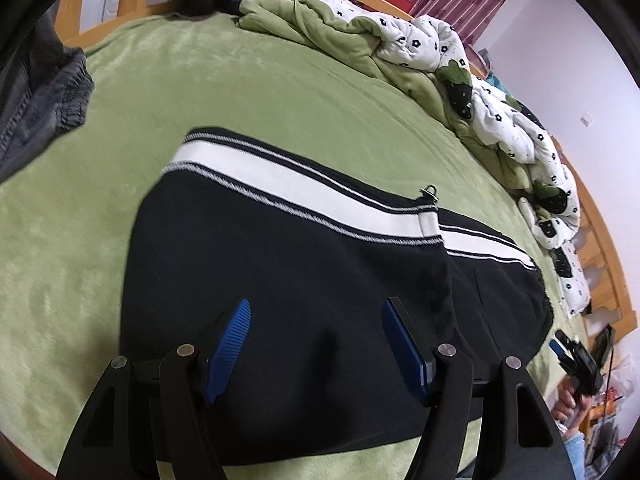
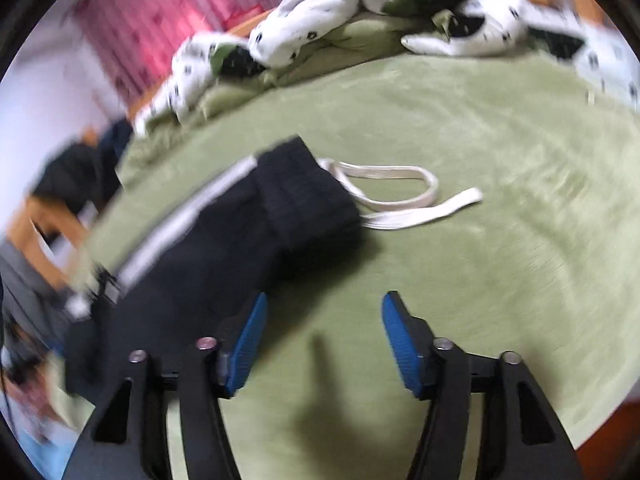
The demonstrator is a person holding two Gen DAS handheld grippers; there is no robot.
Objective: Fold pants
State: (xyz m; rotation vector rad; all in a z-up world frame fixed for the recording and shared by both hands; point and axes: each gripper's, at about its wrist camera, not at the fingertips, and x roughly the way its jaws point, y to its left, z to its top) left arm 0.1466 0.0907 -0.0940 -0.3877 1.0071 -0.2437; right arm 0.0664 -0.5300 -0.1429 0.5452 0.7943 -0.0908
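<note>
The black fabric pants with a white side stripe [image 1: 304, 276] lie flat on the green fleece bedspread [image 1: 240, 92], apparently already doubled leg over leg. The left gripper [image 1: 316, 344] hovers over them, jaws apart and empty. Further right, the right gripper [image 2: 324, 340] is spread too, clear of the ribbed waistband [image 2: 308, 196] and its loose cream drawstring [image 2: 400, 196]. Folding lengthwise likely remains.

The left gripper [image 1: 316, 344] hangs over the black pants [image 1: 304, 280] with its jaws apart, gripping nothing. Beyond the jaws runs the pants' white side stripe [image 1: 288, 188], lying flat on the green bed [image 1: 240, 92].
</note>
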